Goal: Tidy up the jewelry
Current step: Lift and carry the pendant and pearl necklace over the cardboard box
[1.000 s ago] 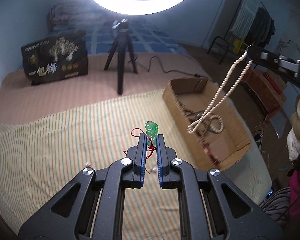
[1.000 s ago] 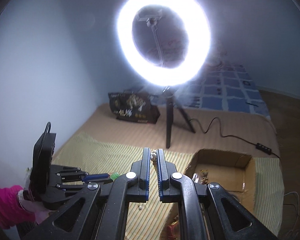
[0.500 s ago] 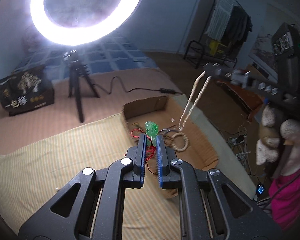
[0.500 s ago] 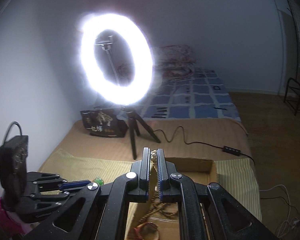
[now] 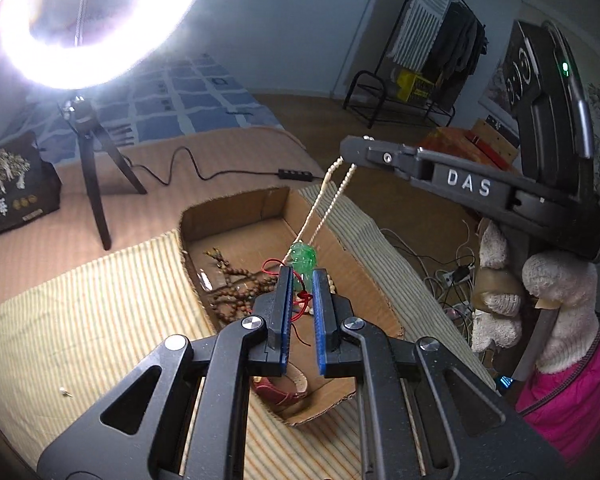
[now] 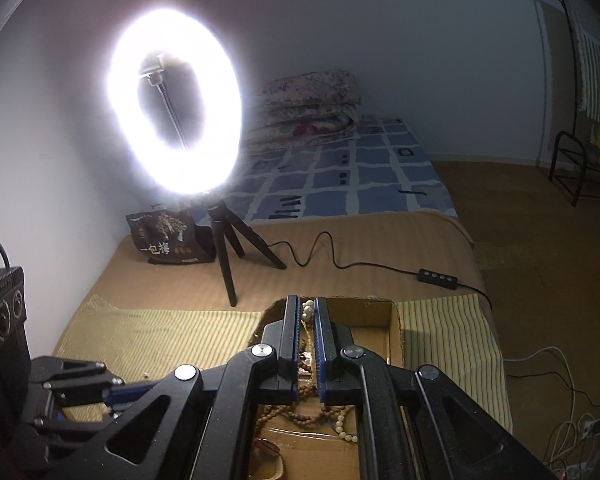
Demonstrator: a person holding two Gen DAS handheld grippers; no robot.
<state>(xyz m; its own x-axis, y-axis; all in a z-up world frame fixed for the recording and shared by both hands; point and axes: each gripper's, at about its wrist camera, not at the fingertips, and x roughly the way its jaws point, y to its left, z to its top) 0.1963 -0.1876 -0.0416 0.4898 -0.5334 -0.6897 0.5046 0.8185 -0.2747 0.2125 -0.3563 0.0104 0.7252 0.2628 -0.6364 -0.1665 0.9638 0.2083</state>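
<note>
My left gripper (image 5: 302, 276) is shut on a green pendant (image 5: 303, 260) with a red cord and holds it over the open cardboard box (image 5: 236, 216). My right gripper (image 6: 308, 306) is shut on a cream bead necklace (image 6: 308, 312); in the left wrist view the necklace (image 5: 332, 196) hangs from the right gripper (image 5: 350, 152) down into the box. Brown bead strands (image 5: 236, 292) lie on the box floor, also seen in the right wrist view (image 6: 300, 412).
The box (image 6: 394, 320) rests on a striped cloth (image 5: 80, 300) on a bed. A ring light on a tripod (image 5: 96, 168), its cable and a black bag (image 5: 12, 188) stand behind. A small white item (image 5: 65, 391) lies on the cloth.
Both grippers have moved over the box. The pendant now hangs above the box floor, and the cream necklace has come lower, its bottom end inside the box.
</note>
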